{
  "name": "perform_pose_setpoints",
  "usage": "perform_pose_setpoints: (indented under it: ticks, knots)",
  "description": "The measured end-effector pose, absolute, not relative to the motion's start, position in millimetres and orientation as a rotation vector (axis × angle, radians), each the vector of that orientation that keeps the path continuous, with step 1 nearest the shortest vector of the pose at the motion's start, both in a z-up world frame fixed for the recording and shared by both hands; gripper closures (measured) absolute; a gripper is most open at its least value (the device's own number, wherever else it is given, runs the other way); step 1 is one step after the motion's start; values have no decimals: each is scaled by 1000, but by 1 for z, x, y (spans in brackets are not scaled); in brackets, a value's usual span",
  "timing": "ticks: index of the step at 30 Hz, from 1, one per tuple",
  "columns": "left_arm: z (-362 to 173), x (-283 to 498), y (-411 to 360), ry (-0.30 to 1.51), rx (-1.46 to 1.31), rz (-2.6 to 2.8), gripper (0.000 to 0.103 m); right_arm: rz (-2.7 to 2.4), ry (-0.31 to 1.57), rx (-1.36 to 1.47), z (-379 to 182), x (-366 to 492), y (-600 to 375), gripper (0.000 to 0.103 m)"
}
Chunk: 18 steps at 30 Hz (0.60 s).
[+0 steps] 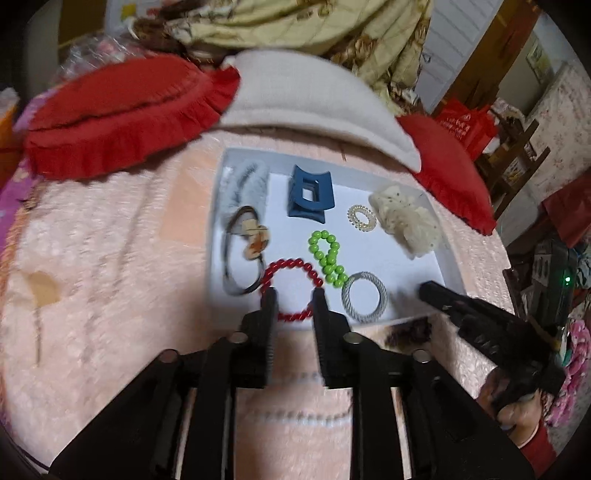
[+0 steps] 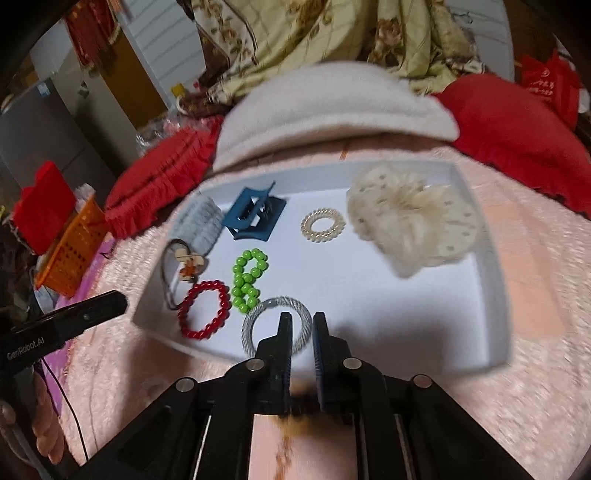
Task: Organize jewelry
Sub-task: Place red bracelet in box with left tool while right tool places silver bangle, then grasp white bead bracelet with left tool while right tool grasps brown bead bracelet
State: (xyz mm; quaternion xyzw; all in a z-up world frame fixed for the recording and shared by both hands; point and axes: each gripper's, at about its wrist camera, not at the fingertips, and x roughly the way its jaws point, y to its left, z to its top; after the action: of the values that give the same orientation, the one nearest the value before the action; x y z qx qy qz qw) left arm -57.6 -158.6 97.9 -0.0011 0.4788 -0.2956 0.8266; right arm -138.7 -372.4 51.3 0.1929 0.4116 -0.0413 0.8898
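**Fingers poised over the tray, nothing lifted yet**

Fingers of my left gripper (image 1: 293, 295) stand narrowly parted over the near side of the red bead bracelet (image 1: 291, 290), one tip at each side of its loop, pressing on nothing that I can see. My right gripper (image 2: 303, 321) is nearly closed, with only a slim gap, and its tips hover at the grey braided hair ring (image 2: 277, 325), empty as well.

By my reading, the sorting has barely begun. Everything lies loose in one white tray (image 2: 491, 266) set on the pink fleece bed cover (image 1: 110, 258): the green bead bracelet (image 1: 328, 258) twisted into a figure eight between the red one and the grey ring, a blue claw clip (image 1: 309, 195) toward the far side, a clear spiral hair tie (image 1: 362, 216), a cream scrunchie (image 1: 406, 221) near the right-hand wall, and on the left a pale fuzzy band (image 1: 247, 184) above a dark hair tie with a wooden charm (image 1: 247, 251). No separate box or compartment for sorted pieces is visible.

Around the tray sit red frilled cushions (image 1: 122, 118), a cream pillow (image 1: 314, 99) and a floral quilt (image 1: 295, 22). The green beads touch the grey ring and lie just beside the red bracelet, so either lift may drag a neighbour.
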Motion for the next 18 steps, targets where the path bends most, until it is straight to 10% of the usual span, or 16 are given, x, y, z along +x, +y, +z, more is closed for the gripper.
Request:
perform_pose_setpoints:
  ticks: [4, 18]
  knots:
    - [100, -84, -120, 948, -7, -566, 55, -87, 797, 418, 61, -191, -373, 58]
    - [32, -98, -129, 1094, 28, -589, 55, -170, 852, 410, 19, -205, -380, 58]
